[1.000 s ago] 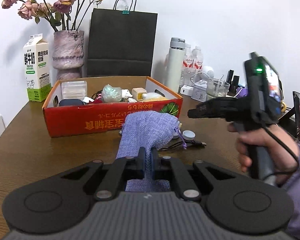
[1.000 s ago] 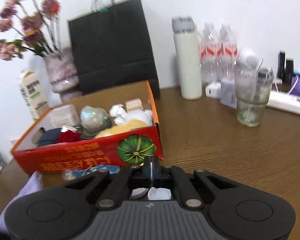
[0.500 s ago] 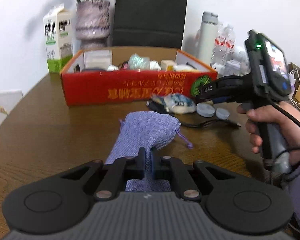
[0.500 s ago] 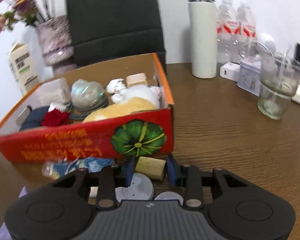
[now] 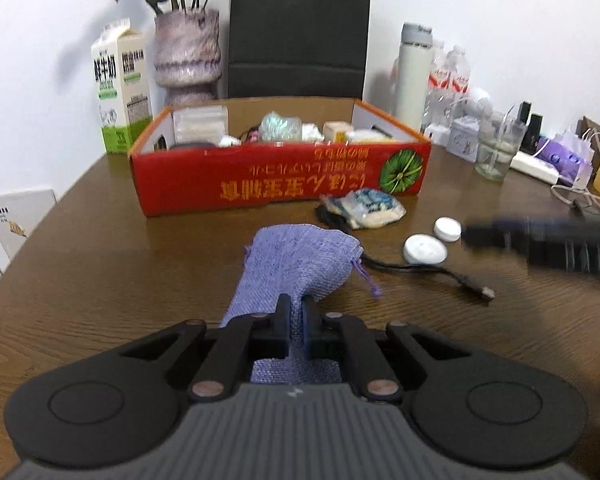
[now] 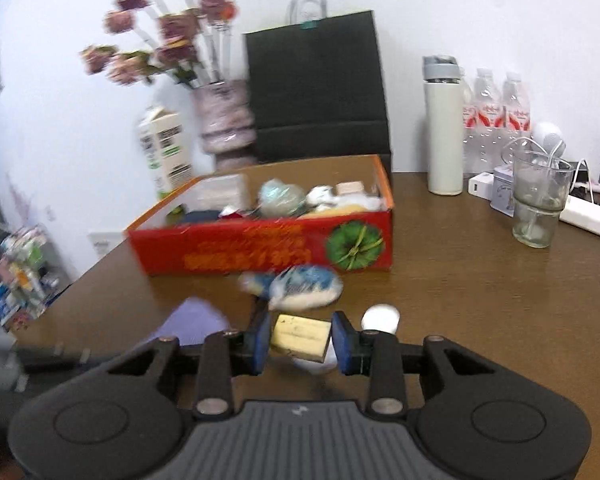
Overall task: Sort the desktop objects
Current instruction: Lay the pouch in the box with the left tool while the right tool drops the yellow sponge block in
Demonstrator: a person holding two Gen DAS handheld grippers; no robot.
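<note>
White wall backs a dark wood-grain bench [image 5: 100, 264] where a red cardboard box [image 5: 284, 184] sits toward the far edge, already holding a good share of small things – a clear plastic case, a crumpled foil-like ball, a pale block and more. That much of the sorting looks done.

Left on the bare bench in front of the box: a blue-and-white plastic snack packet [image 5: 366, 208], two white round caps [image 5: 426, 249] and a black cable [image 5: 440, 274].

The left claw [image 5: 296, 320] is clenched on a lilac woven drawstring pouch [image 5: 300, 260], whose body lies on the bench toward the near edge. The right claw [image 6: 302, 342] grips a small tan rectangular block [image 6: 300, 336] between its blue pads, clear of the bench and short of the box; its jaws have lately been widening, with the block between them.

By my reckoning the pouch and block go in next, then the packet, caps and cable remain.
</note>
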